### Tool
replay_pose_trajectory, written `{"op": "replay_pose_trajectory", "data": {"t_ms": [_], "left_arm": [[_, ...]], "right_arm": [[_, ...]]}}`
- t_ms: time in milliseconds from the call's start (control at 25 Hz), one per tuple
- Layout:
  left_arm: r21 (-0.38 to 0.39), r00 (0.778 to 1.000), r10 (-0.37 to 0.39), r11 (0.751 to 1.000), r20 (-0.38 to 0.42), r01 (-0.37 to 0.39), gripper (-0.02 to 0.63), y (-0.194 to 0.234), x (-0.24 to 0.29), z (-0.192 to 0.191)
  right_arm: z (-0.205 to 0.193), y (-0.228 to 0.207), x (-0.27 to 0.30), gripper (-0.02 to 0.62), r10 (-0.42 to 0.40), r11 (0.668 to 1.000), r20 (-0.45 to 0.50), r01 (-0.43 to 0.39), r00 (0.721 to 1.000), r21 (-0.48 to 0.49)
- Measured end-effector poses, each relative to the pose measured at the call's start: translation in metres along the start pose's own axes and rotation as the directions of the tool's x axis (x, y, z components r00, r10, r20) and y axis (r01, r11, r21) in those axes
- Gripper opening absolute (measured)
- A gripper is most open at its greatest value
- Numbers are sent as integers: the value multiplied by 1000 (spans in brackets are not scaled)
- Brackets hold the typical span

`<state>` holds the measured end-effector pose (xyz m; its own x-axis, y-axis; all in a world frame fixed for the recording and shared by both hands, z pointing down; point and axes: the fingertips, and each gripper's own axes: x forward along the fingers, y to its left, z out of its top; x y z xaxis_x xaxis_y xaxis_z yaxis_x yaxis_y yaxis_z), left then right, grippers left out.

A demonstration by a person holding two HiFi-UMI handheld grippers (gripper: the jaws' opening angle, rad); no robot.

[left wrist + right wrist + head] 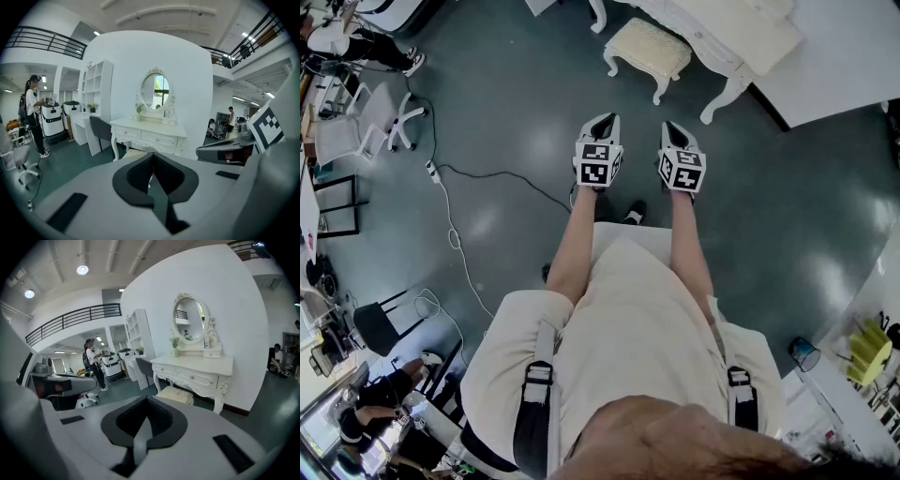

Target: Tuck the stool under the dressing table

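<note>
I think the job has not begun: the left gripper (602, 122) and right gripper (676, 128), both closed and empty, must first reach the cream padded stool (647, 49) by the white carved dressing table (741, 39).

The stool (647, 52) stood on the floor just in front of the dressing table (741, 37). The left gripper (602, 122) and right gripper (675, 129) hung side by side, well short of it. A cable (453, 230) lay off to the left.

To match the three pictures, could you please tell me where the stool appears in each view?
Head view: stool at top centre, left of the dressing table.
Left gripper view: a sliver at centre, below the dressing table.
Right gripper view: centre right, before the dressing table.
Shared landmark: the dressing table.
</note>
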<state>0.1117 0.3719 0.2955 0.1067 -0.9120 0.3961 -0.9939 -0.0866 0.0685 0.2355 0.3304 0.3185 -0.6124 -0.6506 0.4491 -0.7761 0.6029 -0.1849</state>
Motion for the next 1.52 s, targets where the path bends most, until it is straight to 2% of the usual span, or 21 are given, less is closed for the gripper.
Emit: {"op": "replay_pose_trajectory", "data": {"t_ms": [360, 560, 760, 960, 1160, 1280, 1520], "left_arm": [[18, 1000, -5, 1000, 6, 4, 15, -9, 8, 11], [15, 1000, 3, 1000, 10, -3, 15, -10, 7, 19], [34, 1000, 14, 999, 13, -14, 15, -5, 7, 22], [-23, 999, 29, 999, 42, -28, 15, 4, 17, 30], [6, 999, -10, 1000, 45, 10, 15, 2, 42, 49], [-18, 999, -13, 1000, 50, 14, 15, 12, 50, 57], [-87, 999, 8, 996, 34, -5, 15, 50, 91, 64]], "right_arm": [[6, -11, 2, 41, -8, 1000, -6, 8, 1000, -6], [20, -9, 0, 43, 31, 999, 44, -33, 999, 36], [24, -12, 5, 43, 47, 997, 52, -50, 998, 63], [27, -13, 10, 43, 69, 993, 52, -73, 996, 88], [43, -28, 26, 43, 62, 989, 59, -69, 996, 132], [52, -34, 37, 43, 59, 986, 64, -68, 996, 155], [62, -34, 80, 43, 51, 992, 23, -53, 998, 114]]}}
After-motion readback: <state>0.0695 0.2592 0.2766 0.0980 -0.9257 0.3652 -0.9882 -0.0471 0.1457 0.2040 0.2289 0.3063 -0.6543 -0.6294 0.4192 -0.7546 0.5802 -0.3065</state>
